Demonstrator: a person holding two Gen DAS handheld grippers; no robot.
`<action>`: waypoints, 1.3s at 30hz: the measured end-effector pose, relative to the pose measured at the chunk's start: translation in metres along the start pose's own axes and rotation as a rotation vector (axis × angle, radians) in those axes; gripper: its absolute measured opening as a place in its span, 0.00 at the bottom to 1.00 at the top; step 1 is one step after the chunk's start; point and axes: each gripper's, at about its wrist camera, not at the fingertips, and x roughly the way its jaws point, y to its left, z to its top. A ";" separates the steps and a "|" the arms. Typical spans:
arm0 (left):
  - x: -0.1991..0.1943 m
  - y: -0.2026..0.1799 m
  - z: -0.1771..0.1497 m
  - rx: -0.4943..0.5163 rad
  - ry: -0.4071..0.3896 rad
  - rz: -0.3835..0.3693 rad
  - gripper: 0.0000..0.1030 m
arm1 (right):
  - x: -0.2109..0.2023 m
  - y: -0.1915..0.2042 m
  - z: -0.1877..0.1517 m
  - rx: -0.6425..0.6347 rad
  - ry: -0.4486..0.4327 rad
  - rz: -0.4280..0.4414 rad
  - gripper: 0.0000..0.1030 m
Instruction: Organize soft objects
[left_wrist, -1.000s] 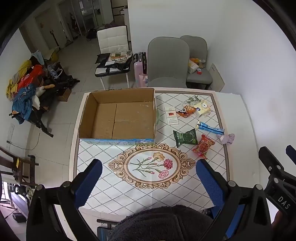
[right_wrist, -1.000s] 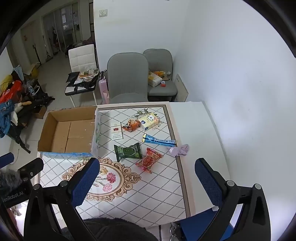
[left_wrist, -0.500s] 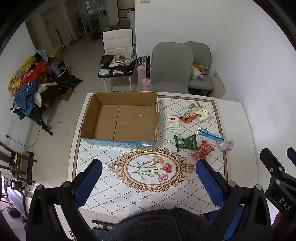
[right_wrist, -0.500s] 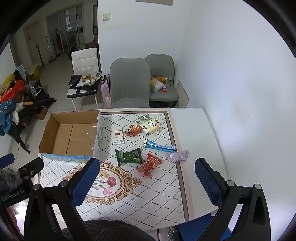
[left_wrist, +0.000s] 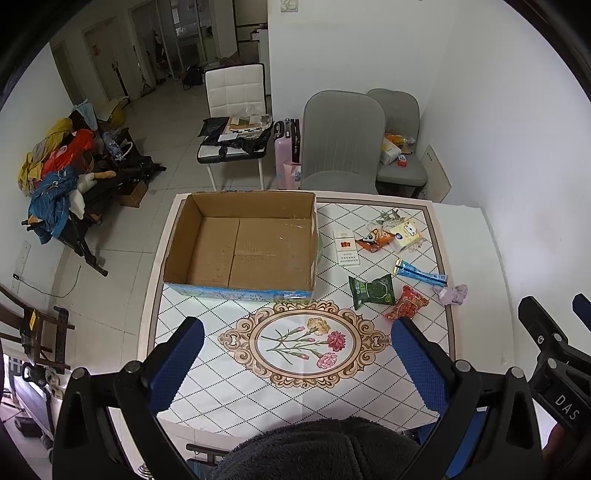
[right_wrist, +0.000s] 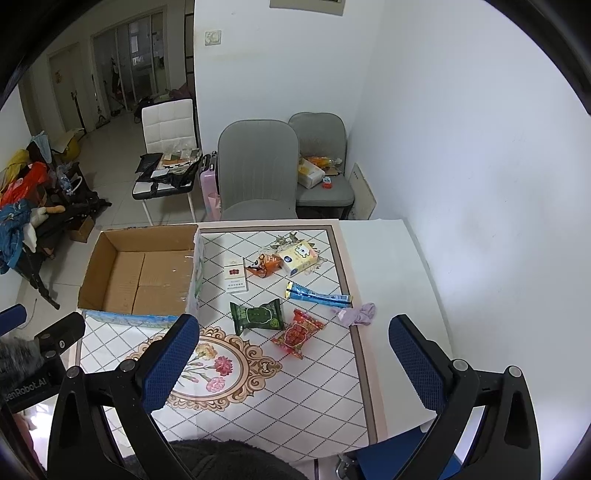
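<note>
An open cardboard box (left_wrist: 243, 247) (right_wrist: 144, 273) stands empty on the far left of the table. To its right lie a green pack (left_wrist: 372, 291) (right_wrist: 258, 316), a red snack bag (left_wrist: 406, 307) (right_wrist: 298, 331), a blue tube (left_wrist: 421, 274) (right_wrist: 318, 294), a purple cloth (left_wrist: 451, 294) (right_wrist: 357, 314), an orange packet (left_wrist: 376, 239) (right_wrist: 266, 266), a tissue pack (left_wrist: 406, 234) (right_wrist: 297, 257) and a white carton (left_wrist: 345, 246) (right_wrist: 234, 274). My left gripper (left_wrist: 297, 362) and right gripper (right_wrist: 291, 362) are open and empty, high above the table's near edge.
The table (left_wrist: 317, 398) has a diamond-patterned cloth with a flower medallion (left_wrist: 304, 341). Two grey chairs (left_wrist: 341, 140) stand behind it, a white chair (left_wrist: 236, 110) further left. A white wall is on the right. Clutter (left_wrist: 59, 177) lies on the floor at left.
Both grippers have risen and pulled back from the table, so the table looks smaller and lower. Nothing on the table has moved.
</note>
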 end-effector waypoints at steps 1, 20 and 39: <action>0.000 0.000 0.000 0.001 -0.001 0.000 1.00 | 0.000 0.000 0.000 0.001 0.000 0.002 1.00; -0.008 -0.003 0.002 0.017 -0.025 -0.007 1.00 | -0.009 -0.001 -0.005 0.005 -0.027 -0.005 1.00; -0.011 -0.006 -0.003 0.021 -0.037 -0.015 1.00 | -0.018 -0.003 -0.008 0.006 -0.048 -0.016 1.00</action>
